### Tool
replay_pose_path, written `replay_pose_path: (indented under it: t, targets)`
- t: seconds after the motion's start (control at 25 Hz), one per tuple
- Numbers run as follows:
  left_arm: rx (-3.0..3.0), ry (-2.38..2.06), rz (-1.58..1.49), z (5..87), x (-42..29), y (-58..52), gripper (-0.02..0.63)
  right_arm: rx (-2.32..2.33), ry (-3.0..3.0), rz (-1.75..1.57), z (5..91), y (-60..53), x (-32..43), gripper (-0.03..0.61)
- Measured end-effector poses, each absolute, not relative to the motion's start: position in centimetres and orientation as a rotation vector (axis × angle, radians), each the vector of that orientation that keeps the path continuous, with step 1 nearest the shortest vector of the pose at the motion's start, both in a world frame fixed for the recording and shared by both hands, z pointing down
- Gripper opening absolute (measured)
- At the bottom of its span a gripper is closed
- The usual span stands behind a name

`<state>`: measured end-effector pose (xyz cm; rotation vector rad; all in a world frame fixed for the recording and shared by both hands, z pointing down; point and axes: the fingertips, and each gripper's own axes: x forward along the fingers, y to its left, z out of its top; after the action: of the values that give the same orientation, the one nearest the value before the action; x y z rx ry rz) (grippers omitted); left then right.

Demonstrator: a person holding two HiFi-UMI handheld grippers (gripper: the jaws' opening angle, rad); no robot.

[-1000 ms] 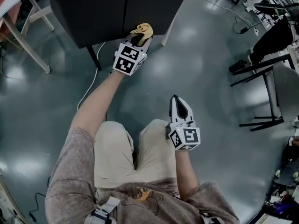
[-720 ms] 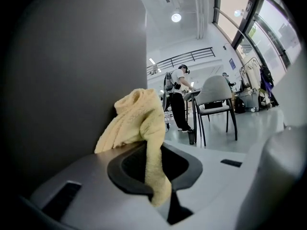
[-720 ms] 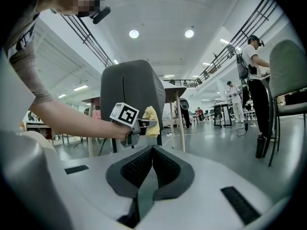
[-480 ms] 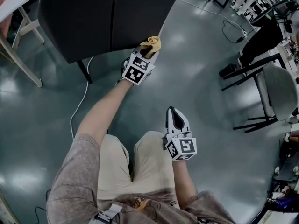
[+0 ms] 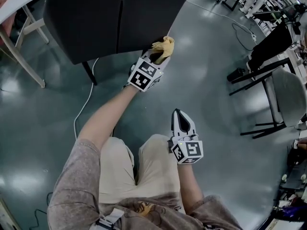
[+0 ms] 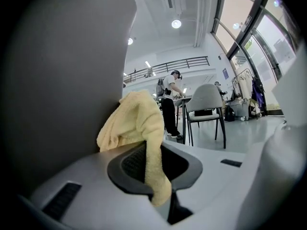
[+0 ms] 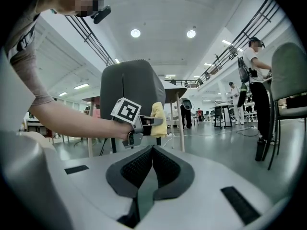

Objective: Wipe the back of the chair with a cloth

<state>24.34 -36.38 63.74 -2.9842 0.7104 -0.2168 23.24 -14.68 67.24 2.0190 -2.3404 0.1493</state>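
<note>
Chair (image 5: 115, 18): dark, its backrest is seen at the head view's upper left.
Left gripper (image 5: 156, 59): fingers are clamped on the cloth and held at the backrest's lower right edge.
Right gripper (image 5: 180, 115): fingers are closed, nothing is held; it is kept well apart from the chair.
Cloth (image 5: 164, 46): yellow, bunched, pressed against the backrest.

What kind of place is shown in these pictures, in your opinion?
Probably a large indoor hall used as a workspace: a glossy grey floor, tall windows, a balcony railing, and another person working nearby.
</note>
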Motion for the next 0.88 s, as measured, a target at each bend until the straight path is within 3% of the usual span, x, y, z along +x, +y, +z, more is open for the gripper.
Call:
replay_pose_path:
  t: [0.48,0.88]
  targets:
    - [-2.949,0.767,-0.218,62.8,16.0,-32.1,0.058,2.008,-2.397,0.135,66.2,-15.3,22.5,0.026]
    - [-2.977,1.086,-0.083,62.1,2.9,-29.2,0.058,1.919,-2.469,0.130,65.5,-15.9,20.0,0.026]
